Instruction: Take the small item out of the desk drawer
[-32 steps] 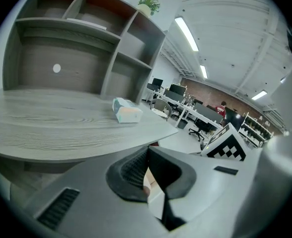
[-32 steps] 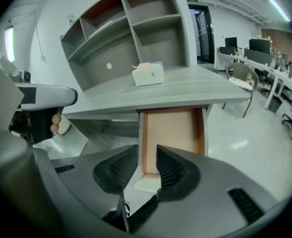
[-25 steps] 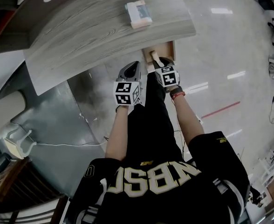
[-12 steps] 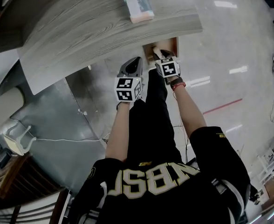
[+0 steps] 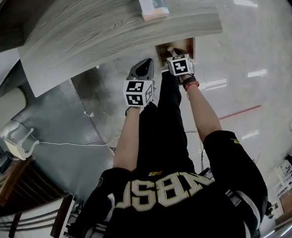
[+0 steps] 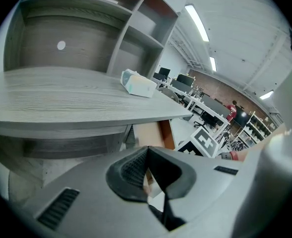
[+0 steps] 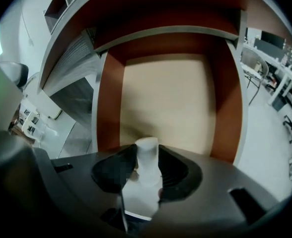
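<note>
The open wooden drawer (image 5: 187, 45) sticks out from under the grey desk (image 5: 111, 29). Its pale bottom (image 7: 166, 98) looks bare in the right gripper view. A small white bottle (image 7: 147, 175) stands upright between the pads of my right gripper (image 7: 147, 157). Both pads touch it and the jaws are closing on it. In the head view that gripper (image 5: 173, 54) hovers over the drawer's near end with the bottle (image 5: 171, 50) poking forward. My left gripper (image 5: 146, 64) hangs shut and empty just left of the drawer, below the desk edge, its pads (image 6: 136, 170) meeting at the tips.
A pale box (image 5: 152, 2) lies on the desk top near its front edge, also seen as a box (image 6: 138, 85) in the left gripper view. Shelving (image 6: 86, 29) rises behind the desk. Shiny floor (image 5: 245, 83) spreads to the right; my legs are below the grippers.
Both grippers have drifted a little toward the desk. The right one still has the white bottle at the drawer's near end. The left stays shut.
</note>
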